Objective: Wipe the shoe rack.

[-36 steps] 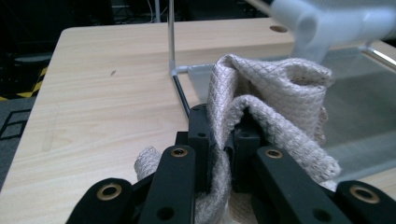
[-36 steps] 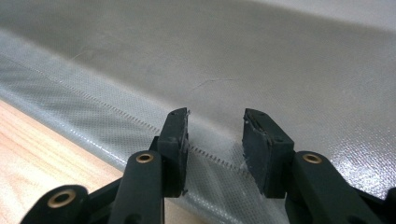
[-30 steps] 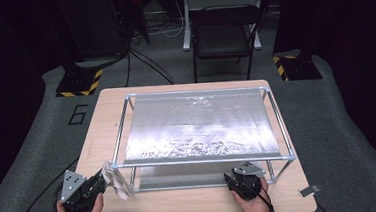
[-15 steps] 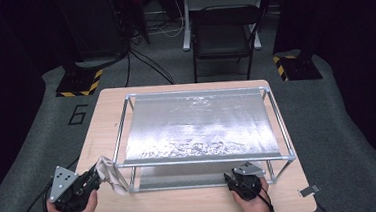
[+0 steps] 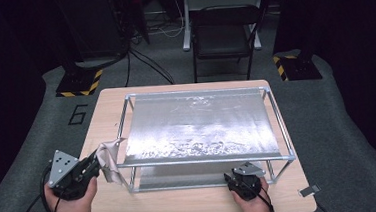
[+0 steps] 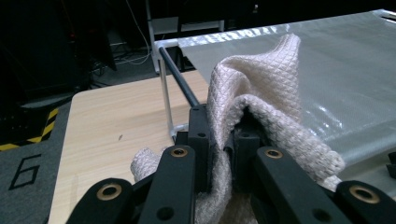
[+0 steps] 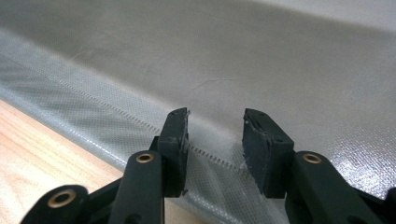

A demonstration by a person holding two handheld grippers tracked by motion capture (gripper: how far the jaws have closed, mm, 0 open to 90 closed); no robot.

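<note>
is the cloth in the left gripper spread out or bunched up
Bunched up. The beige cloth is crumpled in folds, clamped between the left gripper jaws, beside the metal rack corner.

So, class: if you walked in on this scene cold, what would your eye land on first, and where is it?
First, the shiny silver sheet stretched over a metal frame that covers most of the wooden table. Next, the beige waffle-knit cloth pinched in the left gripper at the frame's near left corner. The right gripper sits open at the near right edge, over the lower sheet.
</note>
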